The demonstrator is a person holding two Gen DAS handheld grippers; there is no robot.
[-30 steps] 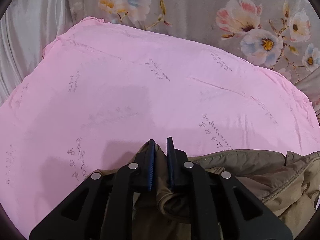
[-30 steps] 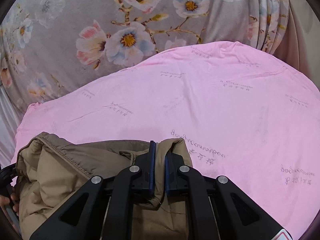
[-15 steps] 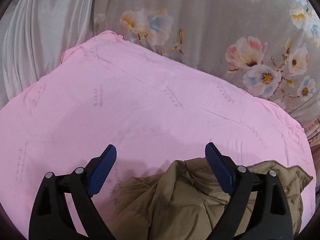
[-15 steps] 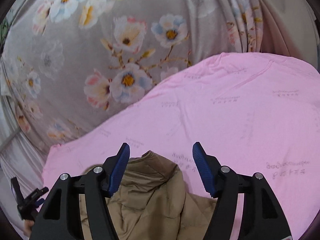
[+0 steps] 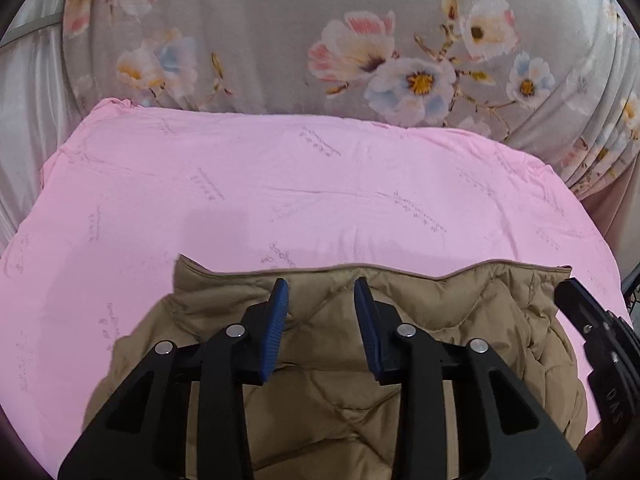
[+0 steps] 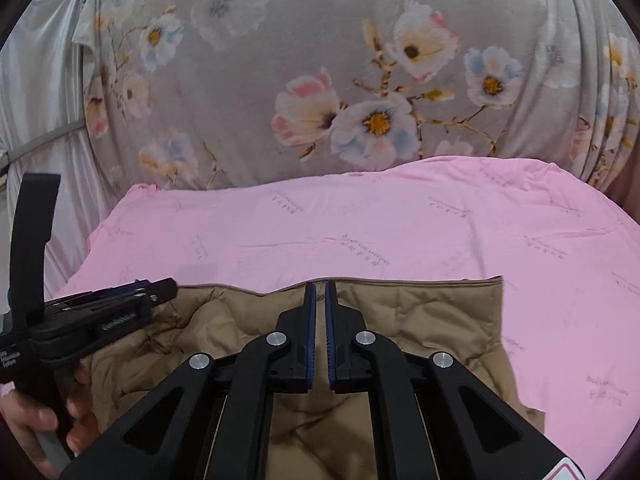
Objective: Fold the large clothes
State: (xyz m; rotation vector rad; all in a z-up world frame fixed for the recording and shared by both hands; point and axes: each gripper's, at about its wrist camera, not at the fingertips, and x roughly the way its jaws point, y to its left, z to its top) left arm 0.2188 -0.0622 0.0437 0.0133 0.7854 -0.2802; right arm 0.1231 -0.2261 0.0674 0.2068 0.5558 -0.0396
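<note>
A tan quilted jacket [image 5: 460, 300] lies flat on the pink sheet [image 5: 280, 184], its far hem running nearly straight across. My left gripper [image 5: 321, 282] hovers above the jacket's left half. Its jaws are closing, still apart, with nothing pressed between the blue pads. In the right wrist view the jacket [image 6: 420, 320] fills the near part of the sheet [image 6: 400, 220]. My right gripper [image 6: 320, 284] is shut above the hem with nothing in it. The left gripper [image 6: 160, 286] shows side-on at the left, held by a hand [image 6: 40, 420].
A grey floral curtain [image 5: 400, 60] hangs behind the pink surface, with a white satin drape [image 5: 28, 120] at the left. Bare pink sheet extends beyond and to both sides of the jacket. The right gripper's body [image 5: 592, 328] shows at the right edge.
Both grippers let go of the bunched jacket, opened wide, then rose and drew back. Their jaws have since come together again. The jacket now lies spread flat.
</note>
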